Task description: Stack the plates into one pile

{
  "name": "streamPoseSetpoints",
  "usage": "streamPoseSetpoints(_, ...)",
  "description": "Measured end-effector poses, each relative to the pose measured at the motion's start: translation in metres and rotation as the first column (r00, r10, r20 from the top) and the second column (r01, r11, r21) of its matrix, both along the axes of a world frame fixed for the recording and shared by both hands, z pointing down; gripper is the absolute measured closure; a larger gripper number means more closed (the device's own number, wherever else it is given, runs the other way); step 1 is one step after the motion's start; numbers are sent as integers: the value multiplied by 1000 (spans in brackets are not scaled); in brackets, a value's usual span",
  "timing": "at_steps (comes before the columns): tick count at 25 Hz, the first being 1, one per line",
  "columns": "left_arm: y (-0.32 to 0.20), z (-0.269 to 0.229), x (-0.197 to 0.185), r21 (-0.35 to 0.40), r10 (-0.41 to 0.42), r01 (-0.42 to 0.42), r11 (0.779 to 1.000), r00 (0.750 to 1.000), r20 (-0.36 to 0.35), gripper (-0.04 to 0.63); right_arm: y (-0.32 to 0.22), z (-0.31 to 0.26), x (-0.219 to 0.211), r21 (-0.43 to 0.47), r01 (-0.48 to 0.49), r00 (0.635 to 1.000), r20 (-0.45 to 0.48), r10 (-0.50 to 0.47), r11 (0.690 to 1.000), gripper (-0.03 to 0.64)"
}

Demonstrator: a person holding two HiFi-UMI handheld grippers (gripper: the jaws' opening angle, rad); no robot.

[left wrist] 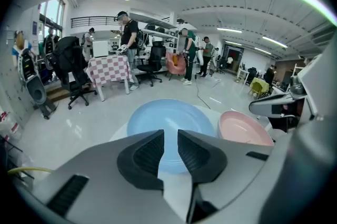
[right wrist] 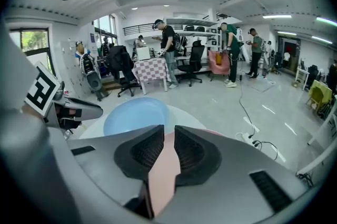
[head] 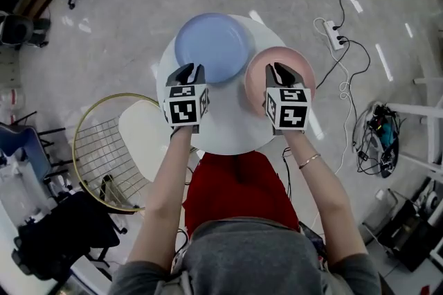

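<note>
A blue plate [head: 211, 44] lies at the back left of the round white table [head: 228, 131]. A pink plate [head: 257, 77] lies beside it on the right, the two rims close together. My left gripper [head: 192, 69] hovers over the blue plate's near edge. Its jaws stand a little apart with nothing between them, and the blue plate [left wrist: 168, 112] shows through the gap of the left gripper [left wrist: 170, 134]. My right gripper [head: 279, 68] hangs above the pink plate, also open. Pink plate [right wrist: 160, 181] shows through the narrow gap of the right gripper [right wrist: 169, 132], and the blue plate [right wrist: 131, 111] lies beyond.
A gold wire-frame chair [head: 104, 148] with a white seat [head: 142, 131] stands left of the table. A power strip [head: 333, 34] and cables lie on the floor to the right. Office chairs, a checkered table [left wrist: 108, 69] and several people stand far off.
</note>
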State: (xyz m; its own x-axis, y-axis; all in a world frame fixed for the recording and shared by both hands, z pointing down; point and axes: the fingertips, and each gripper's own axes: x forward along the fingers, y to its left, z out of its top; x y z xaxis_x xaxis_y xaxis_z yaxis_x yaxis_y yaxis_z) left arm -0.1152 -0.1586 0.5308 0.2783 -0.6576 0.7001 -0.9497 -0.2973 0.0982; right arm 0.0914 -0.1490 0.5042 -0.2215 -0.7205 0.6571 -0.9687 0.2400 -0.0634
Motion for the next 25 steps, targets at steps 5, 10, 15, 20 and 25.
streamPoseSetpoints(5, 8, 4, -49, -5, -101, 101, 995, 995, -8, 505, -16, 7, -46, -18, 99, 995, -20, -99, 995, 538)
streamPoseSetpoints(10, 12, 16, -73, -34, -146, 145, 989, 989, -21, 498, -30, 19, -66, -39, 146, 988, -50, -148, 988, 538)
streamPoseSetpoints(15, 3, 28, -84, -62, -175, 173, 983, 984, -37, 494, -50, 34, -74, -60, 164, 982, -84, -168, 985, 538)
streamPoseSetpoints(20, -12, 37, -95, -79, -216, 211, 974, 974, -66, 481, -68, 44, -79, -83, 167, 978, -114, -176, 982, 538)
streamPoseSetpoints(25, -24, 47, -84, -101, -225, 216, 971, 970, -89, 468, -82, 56, -67, -97, 148, 977, -142, -161, 984, 538)
